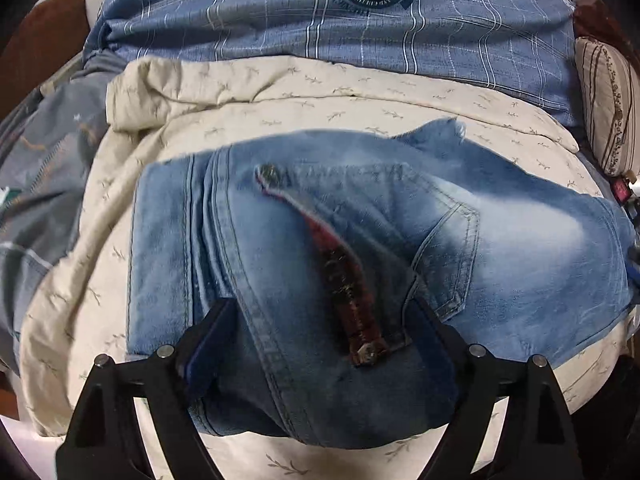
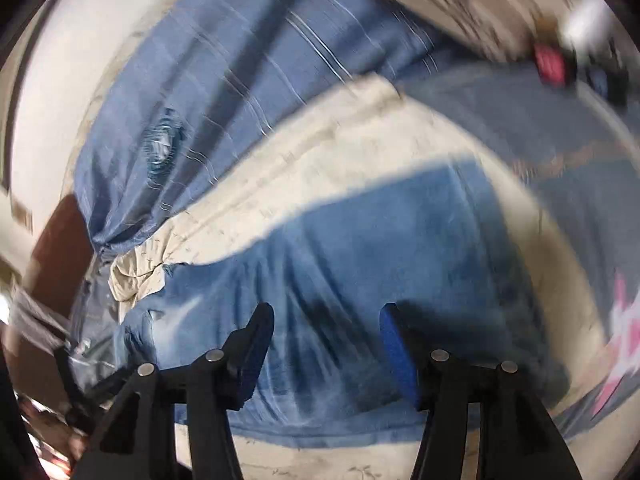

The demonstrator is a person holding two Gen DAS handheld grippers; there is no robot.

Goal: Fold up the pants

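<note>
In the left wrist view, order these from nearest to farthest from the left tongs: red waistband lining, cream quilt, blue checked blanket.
1. Red waistband lining of the jeans, between the left tongs.
2. Cream quilt, beyond the jeans.
3. Blue checked blanket, at the top.

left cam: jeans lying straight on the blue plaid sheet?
No: the jeans lie on a cream quilt, and the plaid sheet shows only beyond it.

Both wrist cameras look forward and down along their own fingers, close over the bed. The left view is sharp, facing the jeans (image 1: 360, 248) squarely — the right is blurred and tilted. They share jeans, cream sheet (image 1: 280, 100) and blue checked quilt (image 1: 320, 32).
</note>
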